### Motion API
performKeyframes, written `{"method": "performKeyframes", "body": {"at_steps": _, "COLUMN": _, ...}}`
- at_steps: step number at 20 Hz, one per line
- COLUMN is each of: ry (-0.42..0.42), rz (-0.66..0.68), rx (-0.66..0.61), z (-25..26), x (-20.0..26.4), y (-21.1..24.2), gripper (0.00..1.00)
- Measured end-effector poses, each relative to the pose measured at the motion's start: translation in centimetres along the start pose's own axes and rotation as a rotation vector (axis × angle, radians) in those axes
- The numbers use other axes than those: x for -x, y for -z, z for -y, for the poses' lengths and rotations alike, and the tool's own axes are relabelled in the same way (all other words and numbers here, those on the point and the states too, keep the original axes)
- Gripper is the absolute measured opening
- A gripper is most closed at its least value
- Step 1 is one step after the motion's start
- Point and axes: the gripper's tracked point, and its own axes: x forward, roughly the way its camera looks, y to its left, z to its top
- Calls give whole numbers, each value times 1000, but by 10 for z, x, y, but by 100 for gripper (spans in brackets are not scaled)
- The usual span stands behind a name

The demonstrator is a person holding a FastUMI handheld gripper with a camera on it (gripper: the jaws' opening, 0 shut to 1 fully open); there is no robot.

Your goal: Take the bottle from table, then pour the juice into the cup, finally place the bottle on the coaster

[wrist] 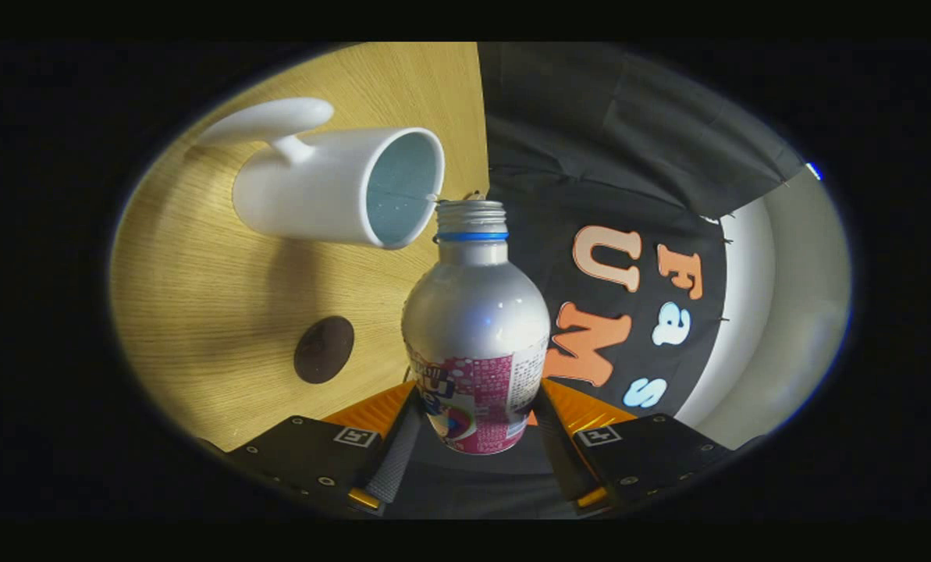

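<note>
Bottle (476, 328) was the reference for everything else: a silver metal one with a pink printed label around its lower body, a blue ring under the threaded neck, and no cap on its mouth. It sat clenched in the gripper (474, 414), one finger pressed against each side of the labelled lower part, so the grasp was firm on both flanks. The whole view was rolled over, so the wooden worktop (200, 297) stood to one side of the bottle and the black cloth wall to the other. Just beyond the bottle's open mouth and slightly to the worktop side was the white cup (332, 183), its pale blue interior facing the bottle and its rim very close to the bottle's lip; whether the two touched could not be told. The cup's handle pointed away from the bottle. No stream of juice could be made out between mouth and cup. On the worktop, beside the bottle's shoulder and nearer the gripper than the cup, lay the small dark round coaster (324, 349), well apart from the cup.
</note>
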Motion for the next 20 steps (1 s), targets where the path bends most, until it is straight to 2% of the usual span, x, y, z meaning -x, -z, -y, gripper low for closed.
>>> {"method": "performKeyframes", "body": {"at_steps": 20, "ry": -12, "rz": 3, "rx": 34, "z": 2, "x": -4, "y": 0, "gripper": 77}}
